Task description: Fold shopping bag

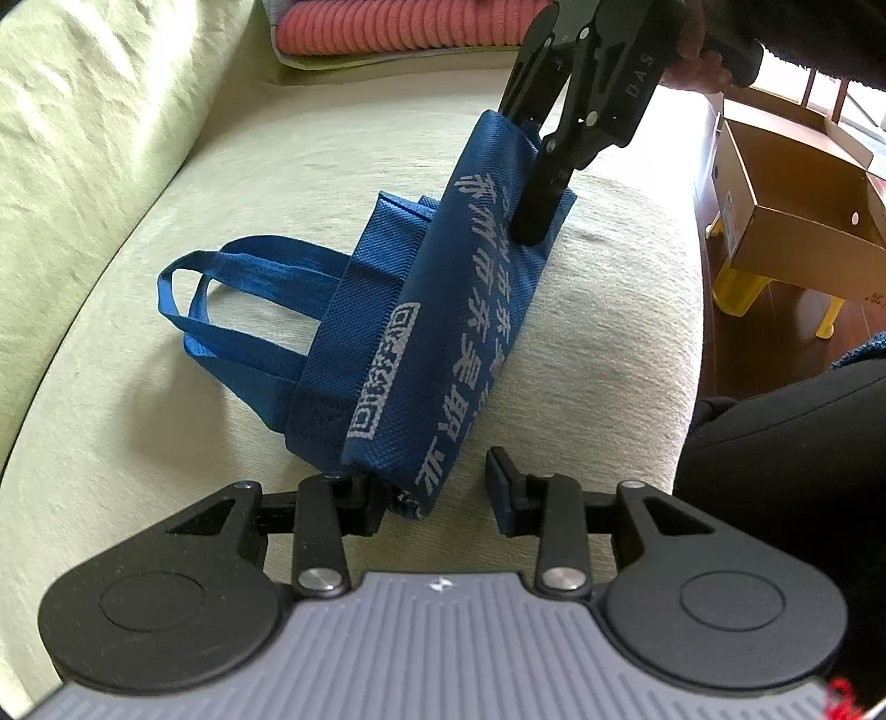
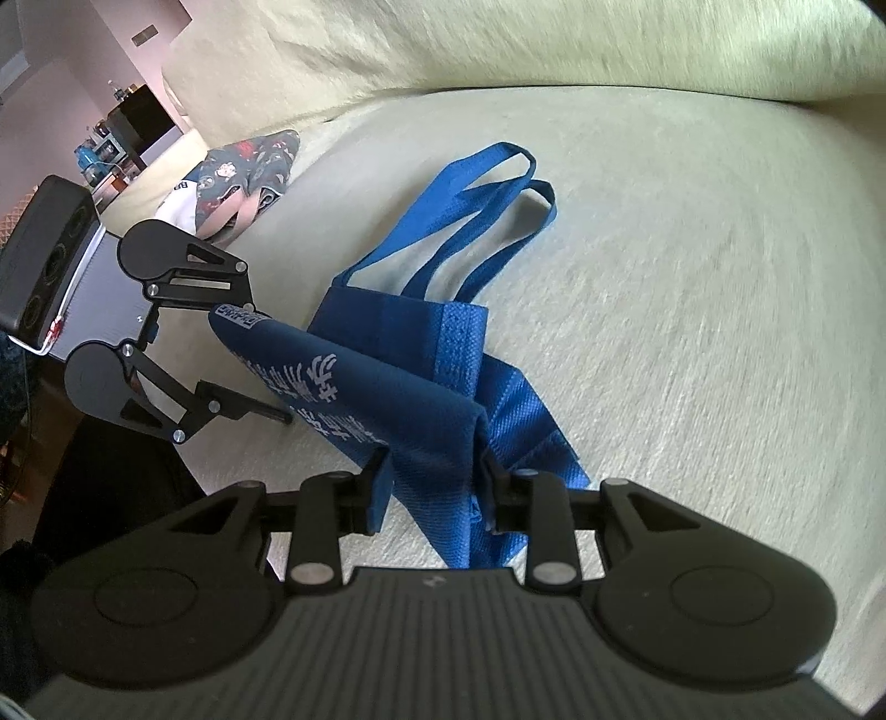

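A blue woven-fabric shopping bag with white printed characters [image 1: 443,310] lies partly folded on a pale green upholstered sofa seat [image 1: 603,310], its long printed panel raised up off the cushion like a ridge while its two blue strap handles [image 1: 232,299] lie flat on the seat toward the sofa's back cushion. The left gripper [image 1: 437,493] sits at the near end of the bag with its fingers well apart; the bag's lower corner lies against the left finger [image 1: 368,501], and the other finger stands clear of the fabric, so nothing is clamped. In the right wrist view the same left gripper [image 2: 271,365] shows its fingers spread on either side of the bag's printed end. The right gripper [image 2: 437,487] has its fingers drawn in on a bunched fold of the bag, with fabric pressed between both pads, and in the left wrist view the right gripper [image 1: 531,183] comes down from above onto the far end of the raised panel, a hand [image 1: 698,61] on its handle. A pink ribbed cushion [image 1: 398,27] rests at the far end of the sofa, an open brown cardboard box [image 1: 797,188] stands beyond the seat's edge on the floor, and a patterned grey cloth item [image 2: 249,166] lies farther along the sofa.
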A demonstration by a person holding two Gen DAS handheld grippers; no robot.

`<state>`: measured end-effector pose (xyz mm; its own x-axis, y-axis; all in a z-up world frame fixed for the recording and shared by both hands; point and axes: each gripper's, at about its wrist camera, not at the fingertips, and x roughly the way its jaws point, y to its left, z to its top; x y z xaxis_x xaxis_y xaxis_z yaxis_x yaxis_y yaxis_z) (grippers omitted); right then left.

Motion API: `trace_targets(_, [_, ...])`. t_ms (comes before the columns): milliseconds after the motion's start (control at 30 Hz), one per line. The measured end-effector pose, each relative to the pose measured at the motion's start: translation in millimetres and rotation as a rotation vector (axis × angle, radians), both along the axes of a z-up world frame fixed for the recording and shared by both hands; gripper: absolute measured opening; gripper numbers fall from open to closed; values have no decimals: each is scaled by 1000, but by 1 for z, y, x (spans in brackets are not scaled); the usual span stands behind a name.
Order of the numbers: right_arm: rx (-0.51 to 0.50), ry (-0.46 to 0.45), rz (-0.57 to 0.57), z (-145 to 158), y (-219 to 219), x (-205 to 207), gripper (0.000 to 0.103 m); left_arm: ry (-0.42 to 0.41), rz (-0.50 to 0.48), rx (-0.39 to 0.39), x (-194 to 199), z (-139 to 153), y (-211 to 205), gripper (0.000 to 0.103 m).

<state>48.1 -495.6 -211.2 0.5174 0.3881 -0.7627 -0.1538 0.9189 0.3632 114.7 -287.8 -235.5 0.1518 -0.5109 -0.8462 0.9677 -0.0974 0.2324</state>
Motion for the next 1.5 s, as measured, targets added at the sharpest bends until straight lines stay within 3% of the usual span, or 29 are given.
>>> trace_targets(333, [10, 19, 6, -1, -2, 4, 27, -5, -4, 1, 0, 0, 2, 42])
trace_targets(633, [76, 96, -19, -3, -11, 15, 28, -15, -6, -3, -2, 1, 2, 44])
trace_targets(700, [91, 123, -32, -4, -13, 19, 28, -45, -7, -4, -3, 3, 2, 44])
trace_targets(800, [137, 180, -80, -7, -23, 28, 27, -156, -10, -2, -3, 11, 7, 41])
trace_targets(1000, [136, 246, -92, -9, -27, 48, 27, -225, 8, -118, -7, 53, 23, 38])
trace_targets(1100, [124, 260, -95, -9, -26, 50, 26, -209, -5, -158, -15, 60, 16, 39])
trace_targets(1300, [86, 252, -110, -7, -20, 49, 27, -175, 34, -110, -24, 23, -14, 34])
trace_targets(1400, [78, 221, -141, -6, -18, 45, 29, -157, 73, -118, -20, 13, -17, 34])
trace_targets(1500, [21, 145, -171, -3, -9, 34, 39, -119, 97, -116, -14, 13, -20, 34])
